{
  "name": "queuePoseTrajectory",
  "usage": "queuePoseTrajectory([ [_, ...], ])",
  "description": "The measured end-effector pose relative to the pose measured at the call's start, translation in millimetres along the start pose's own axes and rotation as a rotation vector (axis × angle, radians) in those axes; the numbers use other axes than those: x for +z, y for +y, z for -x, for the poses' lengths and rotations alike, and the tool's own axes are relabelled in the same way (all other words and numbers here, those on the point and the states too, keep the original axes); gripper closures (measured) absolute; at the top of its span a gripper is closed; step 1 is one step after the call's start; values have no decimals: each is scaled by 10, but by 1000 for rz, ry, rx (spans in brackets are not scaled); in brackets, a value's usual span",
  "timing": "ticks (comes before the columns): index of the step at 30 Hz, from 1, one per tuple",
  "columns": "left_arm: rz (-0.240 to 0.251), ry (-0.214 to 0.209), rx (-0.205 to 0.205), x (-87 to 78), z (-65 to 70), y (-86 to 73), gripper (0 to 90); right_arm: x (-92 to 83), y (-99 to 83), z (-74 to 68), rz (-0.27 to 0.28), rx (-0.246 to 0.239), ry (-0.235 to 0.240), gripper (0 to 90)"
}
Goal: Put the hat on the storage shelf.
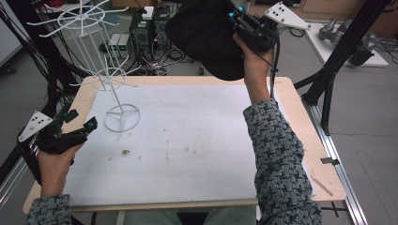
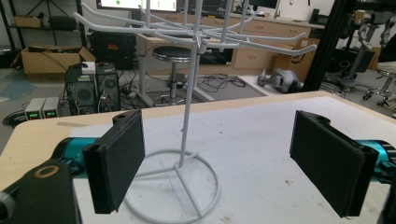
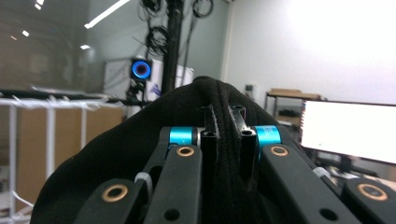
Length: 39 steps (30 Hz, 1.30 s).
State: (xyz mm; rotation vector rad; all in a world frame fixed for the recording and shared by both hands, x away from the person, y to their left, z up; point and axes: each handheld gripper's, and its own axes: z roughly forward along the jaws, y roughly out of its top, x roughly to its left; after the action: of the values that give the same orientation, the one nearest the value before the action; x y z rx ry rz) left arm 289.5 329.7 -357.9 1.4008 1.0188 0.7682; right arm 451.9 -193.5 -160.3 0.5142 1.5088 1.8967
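Observation:
A black cloth cap [image 1: 206, 35] hangs high above the far edge of the table, with my right gripper [image 1: 234, 18] shut on its rim. In the right gripper view the jaws pinch a fold of the black cap [image 3: 224, 116] between them. A white wire display rack [image 1: 115, 91] with hooked arms stands on the table's left part on a ring base. My left gripper [image 1: 80, 119] rests low at the left edge, open, aimed at the white rack [image 2: 187, 116]. Its black pads [image 2: 119, 163] stand wide apart with nothing between them.
A white sheet [image 1: 187, 140] covers the wooden table. Black frame posts [image 1: 338, 56] rise at the right. Computers and cables [image 1: 141, 37] sit on the floor beyond the far edge. The person's patterned sleeve [image 1: 277, 159] crosses the table's right side.

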Motion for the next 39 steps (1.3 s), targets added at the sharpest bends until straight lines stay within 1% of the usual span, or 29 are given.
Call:
queuePoseTrajectory([
  [3,-1,2,2,-7,-10,-2,182,65,70,-74,16,1,26,851],
  [6,-2,4,-5,-3,-16,-14,182,125,145,-150,43,3,49,851],
  [7,-3,4,-5,-1,-16,-15,182,168,199,-205,55,-3,58,851],
  [8,-4,3,-4,2,-15,-15,182,168,199,-205,55,-3,58,851],
  [12,-4,0,0,2,-2,-10,182,260,298,-313,83,1,86,850],
  [14,-4,-1,0,-4,-4,-10,182,336,371,-401,102,0,104,850],
  [16,-3,3,-2,-12,-11,-10,182,352,384,-419,106,7,109,850],
  [20,0,4,-2,-28,-21,-3,182,431,437,-508,138,24,134,850],
  [22,3,3,-2,-35,-23,1,183,487,451,-573,142,28,150,849],
  [28,2,1,-4,-32,-17,0,183,588,421,-647,144,39,168,849],
  [33,1,3,-3,-40,-32,0,183,667,374,-695,152,76,187,849],
  [37,2,5,-7,-35,-32,-4,183,713,349,-736,159,82,206,848],
  [39,-2,5,-5,-32,-27,-6,183,737,328,-768,148,80,211,848],
])
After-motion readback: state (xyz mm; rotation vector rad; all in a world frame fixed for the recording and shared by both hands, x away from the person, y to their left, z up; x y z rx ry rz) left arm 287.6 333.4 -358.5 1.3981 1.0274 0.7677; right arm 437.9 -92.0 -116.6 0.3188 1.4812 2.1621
